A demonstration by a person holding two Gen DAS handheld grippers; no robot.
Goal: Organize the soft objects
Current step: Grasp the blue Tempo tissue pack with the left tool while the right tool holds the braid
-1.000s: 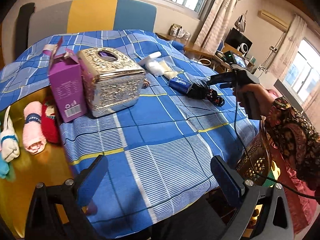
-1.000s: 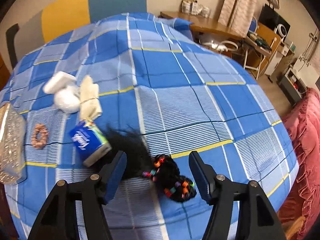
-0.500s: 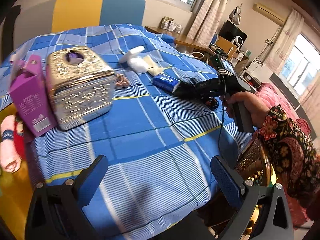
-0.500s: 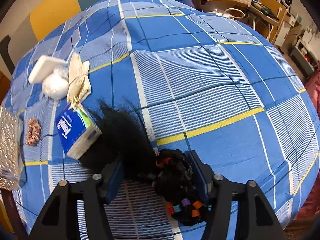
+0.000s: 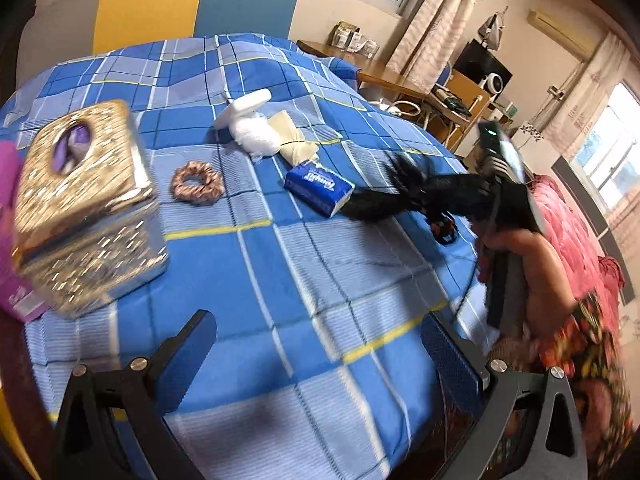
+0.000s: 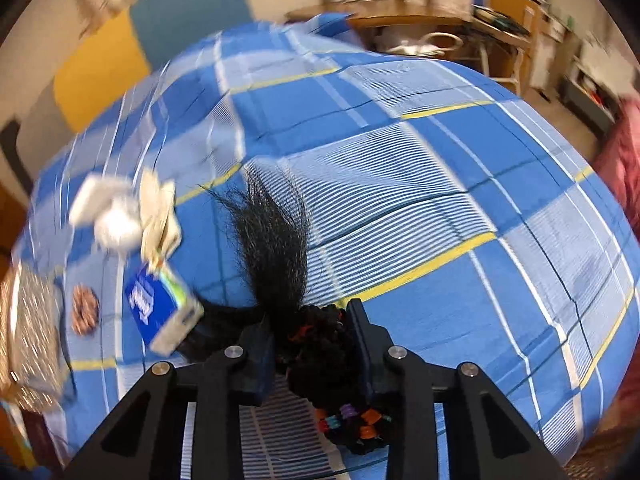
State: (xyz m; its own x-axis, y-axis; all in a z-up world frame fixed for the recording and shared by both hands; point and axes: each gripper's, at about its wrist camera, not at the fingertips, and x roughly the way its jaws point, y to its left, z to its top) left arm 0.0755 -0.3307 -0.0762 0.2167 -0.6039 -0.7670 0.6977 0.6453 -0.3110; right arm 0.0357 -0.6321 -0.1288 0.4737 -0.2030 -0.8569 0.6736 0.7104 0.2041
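Note:
My right gripper (image 6: 312, 336) is shut on a black hairpiece (image 6: 276, 256) with coloured bands, lifting it off the blue plaid cloth; its loose hair fans upward. In the left wrist view the hairpiece (image 5: 404, 196) hangs from the right gripper (image 5: 452, 200) at the right. My left gripper (image 5: 316, 348) is open and empty above the near cloth. A blue tissue pack (image 5: 318, 188) (image 6: 160, 308), a brown scrunchie (image 5: 197, 183) (image 6: 85, 309), a white bundle (image 5: 256, 136) and a cream cloth (image 5: 296, 144) lie on the cloth.
A gold ornate tissue box (image 5: 80, 200) stands at the left with a purple carton (image 5: 12, 232) beside it. The table (image 5: 280, 280) drops off at the right, near a pink cover (image 5: 568, 216). A desk and chairs stand behind.
My right gripper has closed on the black hairpiece and raised it from the cloth. The left gripper view has swung left to right, closer to the items.

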